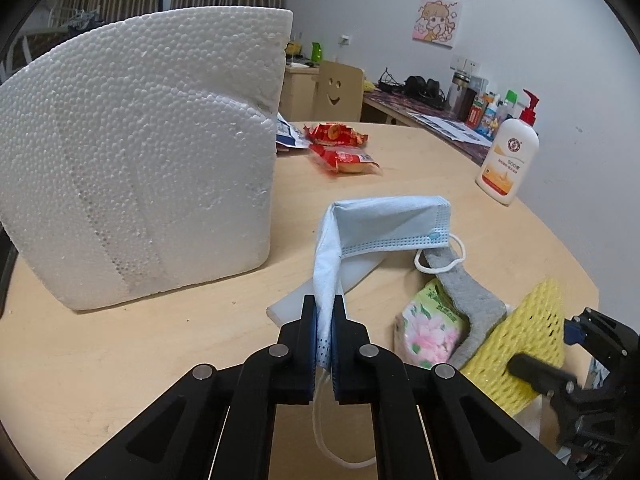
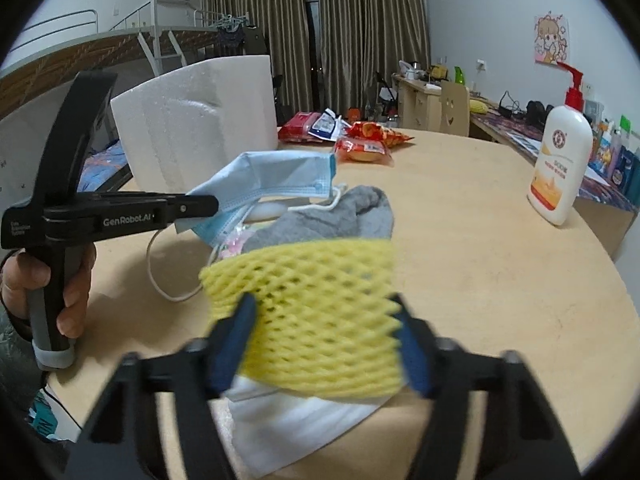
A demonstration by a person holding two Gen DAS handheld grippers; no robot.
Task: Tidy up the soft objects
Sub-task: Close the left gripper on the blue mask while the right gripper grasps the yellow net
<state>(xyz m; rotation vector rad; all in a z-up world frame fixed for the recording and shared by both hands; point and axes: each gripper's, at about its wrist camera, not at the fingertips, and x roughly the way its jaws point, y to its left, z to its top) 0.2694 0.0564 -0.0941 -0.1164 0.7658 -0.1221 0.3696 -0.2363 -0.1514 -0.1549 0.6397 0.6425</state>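
Note:
My left gripper (image 1: 323,304) is shut on the lower end of a light blue face mask (image 1: 392,220), which stands up from the jaws and folds over to the right; one ear loop hangs below them. The right wrist view shows that gripper (image 2: 216,202) from the side, holding the mask (image 2: 280,172) above the table, with a hand on its handle. A yellow foam net (image 2: 312,272) sits between the blurred fingers of my right gripper (image 2: 322,304), whose pads touch its two sides. A grey sock (image 2: 340,216) lies just behind the net.
A big white styrofoam box (image 1: 140,160) stands at the left on the round wooden table (image 1: 120,360). Red snack packets (image 1: 340,148) lie at the back and a pump lotion bottle (image 1: 508,160) at the right. A floral tissue pack (image 1: 428,328) and a white cloth (image 2: 304,428) lie by the net.

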